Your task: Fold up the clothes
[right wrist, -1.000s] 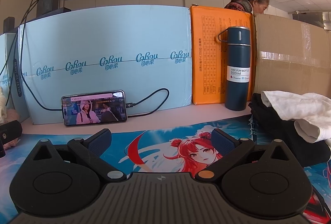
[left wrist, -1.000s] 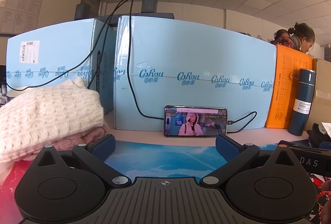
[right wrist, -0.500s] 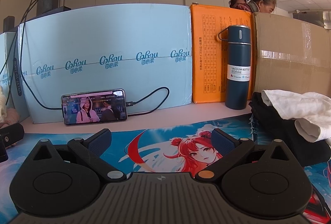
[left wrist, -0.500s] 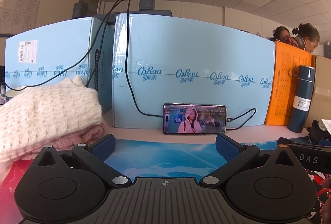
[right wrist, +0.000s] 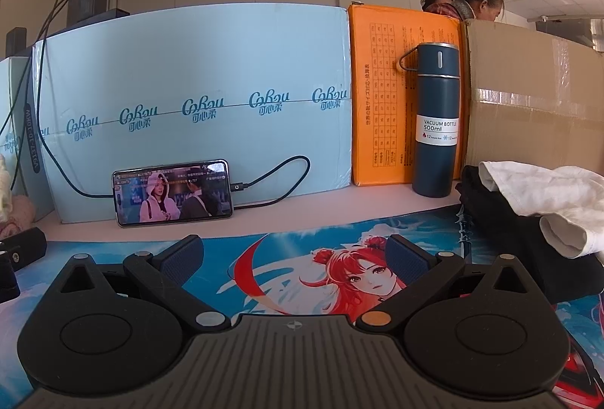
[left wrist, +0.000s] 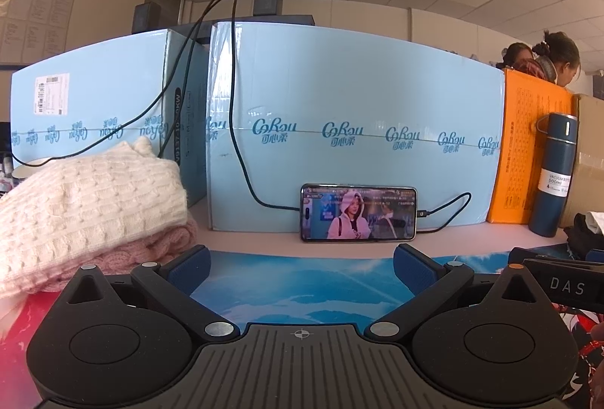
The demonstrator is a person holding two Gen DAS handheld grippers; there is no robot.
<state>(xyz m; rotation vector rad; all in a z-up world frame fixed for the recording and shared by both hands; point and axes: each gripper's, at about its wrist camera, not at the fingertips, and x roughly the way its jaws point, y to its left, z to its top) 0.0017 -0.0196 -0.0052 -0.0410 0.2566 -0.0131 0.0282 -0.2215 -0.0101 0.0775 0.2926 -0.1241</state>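
In the left wrist view a folded cream knit sweater [left wrist: 87, 197] lies on a pink knit garment [left wrist: 151, 250] at the left of the table. My left gripper [left wrist: 301, 267] is open and empty, just right of that pile, over the printed mat [left wrist: 302, 292]. In the right wrist view a white garment [right wrist: 543, 197] lies on a black garment [right wrist: 506, 239] at the right. My right gripper [right wrist: 294, 260] is open and empty, left of that pile, over the mat [right wrist: 302, 258].
A phone [right wrist: 171, 192] playing video leans on the light blue boxes [right wrist: 196, 99] at the back, with a charging cable [right wrist: 279, 179]. A blue vacuum bottle [right wrist: 436, 118], an orange box [right wrist: 385, 96] and a cardboard box [right wrist: 528, 107] stand at back right. People stand behind.
Both grippers stay open and nearly still; the views have shifted only slightly. The people behind the boxes have moved a little.
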